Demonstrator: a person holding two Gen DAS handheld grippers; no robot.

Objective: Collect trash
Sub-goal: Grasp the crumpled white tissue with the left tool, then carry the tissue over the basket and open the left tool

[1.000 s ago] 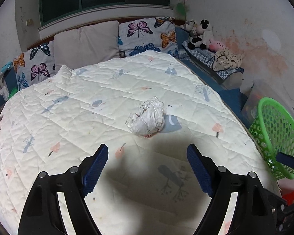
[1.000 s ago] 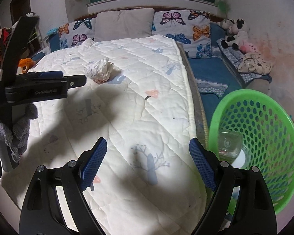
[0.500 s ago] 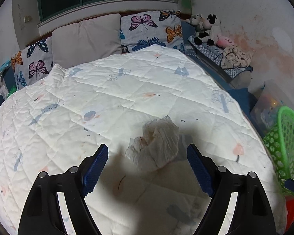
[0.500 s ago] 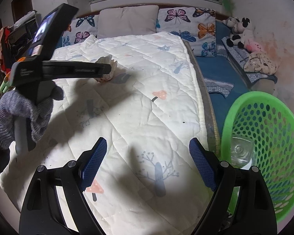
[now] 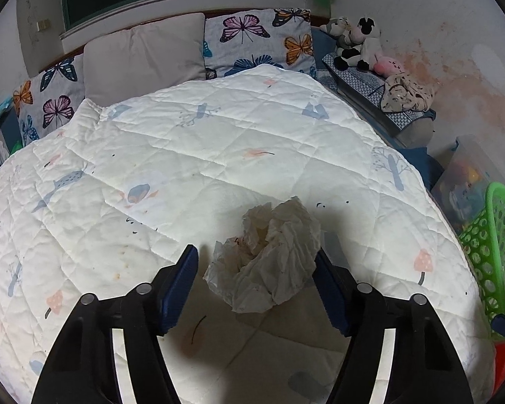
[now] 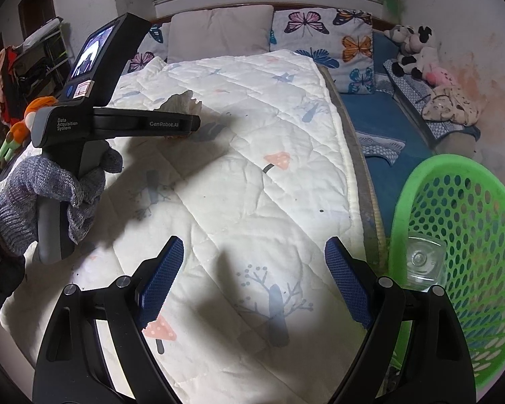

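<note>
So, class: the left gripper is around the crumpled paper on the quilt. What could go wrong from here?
1. The left gripper is closing on the crumpled paper; its right pad seems to touch while the left stands clear, so the loose wad may slide or only a flap get pinched.
2. The pads sit low on the soft quilt and might catch fabric too.
3. The green basket stands off the bed's edge; a weak grip could drop the paper short.

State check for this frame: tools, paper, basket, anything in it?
Left tool: closing around the paper wad, left pad not yet touching.
Right tool: open, empty.
Paper wad: crumpled, on the quilt.
Green basket: upright beside the bed, holding a clear bottle.
</note>
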